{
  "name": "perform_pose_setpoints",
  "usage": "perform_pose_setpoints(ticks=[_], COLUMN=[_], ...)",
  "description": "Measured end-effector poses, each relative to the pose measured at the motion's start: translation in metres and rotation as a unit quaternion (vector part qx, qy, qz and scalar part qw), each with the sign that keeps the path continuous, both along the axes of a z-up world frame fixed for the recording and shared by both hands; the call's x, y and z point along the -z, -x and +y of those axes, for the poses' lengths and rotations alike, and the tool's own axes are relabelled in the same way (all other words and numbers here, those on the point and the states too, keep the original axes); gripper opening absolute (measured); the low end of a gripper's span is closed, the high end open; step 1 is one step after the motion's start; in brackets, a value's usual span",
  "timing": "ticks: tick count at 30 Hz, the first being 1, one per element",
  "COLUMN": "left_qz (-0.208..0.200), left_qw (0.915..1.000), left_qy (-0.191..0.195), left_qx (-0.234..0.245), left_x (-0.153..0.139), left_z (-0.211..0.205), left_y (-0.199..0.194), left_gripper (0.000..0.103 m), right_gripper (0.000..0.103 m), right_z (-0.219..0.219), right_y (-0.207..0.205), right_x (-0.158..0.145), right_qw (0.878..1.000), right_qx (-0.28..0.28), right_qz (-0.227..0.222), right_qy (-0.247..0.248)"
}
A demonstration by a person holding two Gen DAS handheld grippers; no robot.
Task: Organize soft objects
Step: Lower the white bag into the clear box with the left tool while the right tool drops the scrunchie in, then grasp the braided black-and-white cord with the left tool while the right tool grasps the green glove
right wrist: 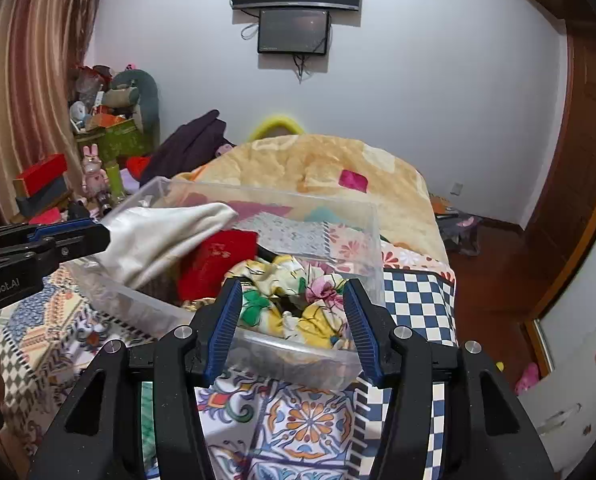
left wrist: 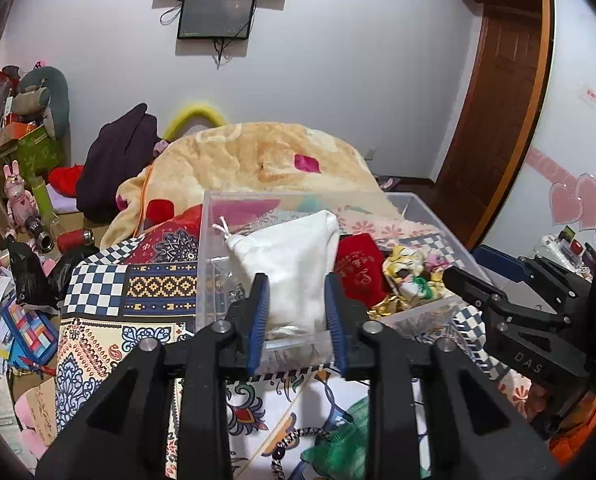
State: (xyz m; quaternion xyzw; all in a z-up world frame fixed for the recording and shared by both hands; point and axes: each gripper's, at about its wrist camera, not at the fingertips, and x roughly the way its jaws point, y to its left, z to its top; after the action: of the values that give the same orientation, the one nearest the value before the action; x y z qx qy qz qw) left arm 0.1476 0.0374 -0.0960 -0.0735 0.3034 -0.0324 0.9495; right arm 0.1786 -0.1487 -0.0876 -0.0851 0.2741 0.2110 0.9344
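- Left gripper (left wrist: 295, 312) holds the white satin drawstring pouch (left wrist: 289, 264); blue-padded jaws pinch its lower end, narrow, cloth between them.
- Pouch hangs over the clear plastic storage bin (left wrist: 414, 204), at the bin's left part. Long axis runs away from the left jaws toward the bin's far wall, cord end farthest out.
- Right wrist view confirms: pouch (right wrist: 165, 236) juts from the left gripper across the near-left rim, above the bin (right wrist: 374, 240), apparently not yet lying on its floor.
- Right gripper (right wrist: 293, 320) is wide open, empty, poised at the bin's near wall.
- Straight ahead between its jaws: floral yellow-pink-green fabric scrunchie (right wrist: 298, 300), already in the bin. Red embroidered cloth pouch (right wrist: 213, 260) lies just left of it, partly under the white one.
- Bin sits on a patchwork-print bedspread (right wrist: 414, 300).
- Judgement: the left hand alone controls the drop; the pouch needs only to be lowered and released. The right is nearer the scrunchie, not the pouch.
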Motion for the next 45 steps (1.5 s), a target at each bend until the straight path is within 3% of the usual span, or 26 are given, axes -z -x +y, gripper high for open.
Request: perform_pose_setpoints(ticks=[3,7,9,13,21,31,32,42,45], left_qz=[-0.019,-0.037,-0.042,-0.042,0.020,0.082,0.085,0.109,0.114], left_qw=[0.9998,0.9992,0.9990,0.9990,0.9994,0.9964,0.9962,0.9939,0.9932], left_qy=[-0.003,-0.005,-0.006,-0.013,-0.029,-0.011,-0.008,-0.007,-0.008], left_qx=[0.004,0.014,0.016,0.013,-0.004,-0.019,-0.017,0.012,0.026], left_x=[-0.010,-0.022,-0.026,-0.024,0.014,0.057,0.059,0.072,0.074], left_z=[0.000,0.001,0.002,0.006,0.019,0.029,0.028,0.007,-0.003], left_y=[0.013,0.028,0.035,0.049,0.067,0.092,0.094,0.090,0.086], left_gripper=[0.044,0.055,0.065,0.074,0.075,0.075,0.075,0.075,0.075], right_gripper=[0.062,0.069,0.080,0.082,0.082,0.082,0.080,0.015,0.013], right_z=[-0.001,-0.003,-0.003,0.003,0.024,0.053,0.055,0.048,0.036], right_y=[0.007,0.020,0.026,0.041,0.062,0.065,0.064,0.070,0.072], right_x=[-0.007,-0.013,-0.014,-0.009,0.017,0.070,0.075,0.078,0.068], right_qw=[1.000,0.999,0.999,0.998,0.995,0.986,0.986,0.981,0.985], right_qx=[-0.007,-0.019,-0.026,-0.045,-0.081,-0.118,-0.116,-0.131,-0.119], right_qz=[-0.009,-0.016,-0.017,-0.009,0.033,0.119,0.122,0.139,0.120], right_qy=[-0.010,-0.028,-0.040,-0.048,-0.050,-0.018,-0.010,-0.021,-0.036])
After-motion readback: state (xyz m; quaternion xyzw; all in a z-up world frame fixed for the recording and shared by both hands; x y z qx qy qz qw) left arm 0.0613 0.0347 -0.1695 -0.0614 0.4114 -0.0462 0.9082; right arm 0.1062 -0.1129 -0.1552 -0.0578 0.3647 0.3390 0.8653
